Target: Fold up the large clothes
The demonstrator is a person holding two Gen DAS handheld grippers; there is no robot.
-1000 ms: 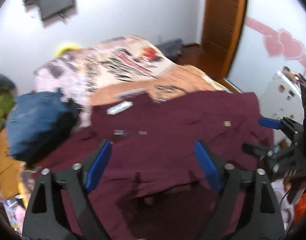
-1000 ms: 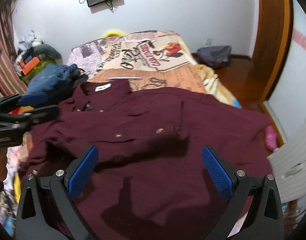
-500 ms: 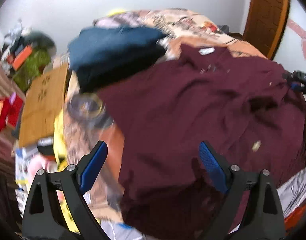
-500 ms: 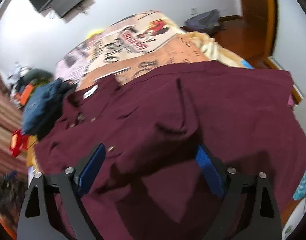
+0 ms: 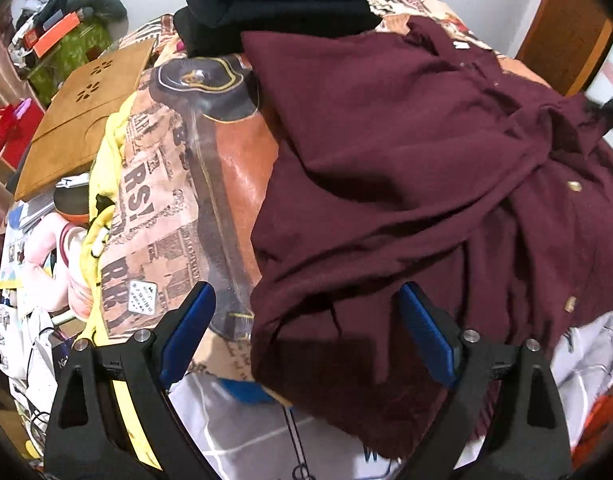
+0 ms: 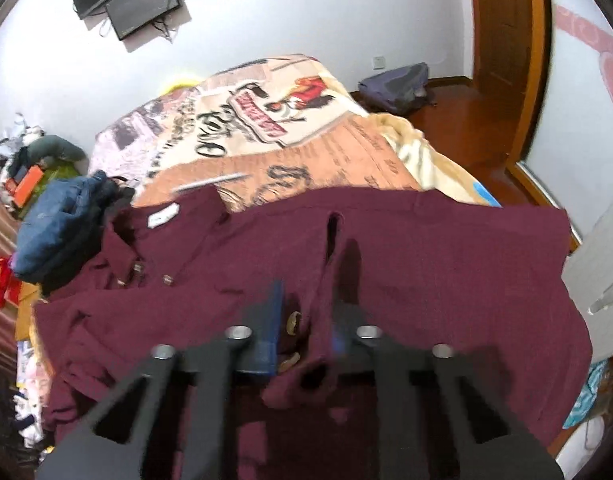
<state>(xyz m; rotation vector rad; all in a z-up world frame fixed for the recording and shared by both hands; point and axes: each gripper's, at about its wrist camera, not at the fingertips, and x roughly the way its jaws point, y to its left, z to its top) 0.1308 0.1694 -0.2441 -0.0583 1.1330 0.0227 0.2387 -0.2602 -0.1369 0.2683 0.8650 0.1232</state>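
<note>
Take the near corners of the maroon button-up shirt (image 5: 406, 152) cleanly, one layer each, before lifting. The right gripper (image 6: 306, 320) has its jaws closing on a bunched ridge of the shirt's button placket, cloth between them. The left gripper (image 5: 306, 332) has its jaws spread wide, empty; the shirt's lower hem corner lies between and just beyond them, draped over the printed bedspread (image 5: 178, 200).

Our left gripper (image 5: 304, 330) points steeply down. Its two blue pads (image 5: 186, 334) stand far apart, and nothing is pinched between them. Our right gripper (image 6: 306, 332) also tilts down, though less steeply. Its jaws are closing, and the blue pads (image 6: 271, 332) have come almost together, with a fold of dark red cloth (image 6: 318, 320) caught between them.
</note>
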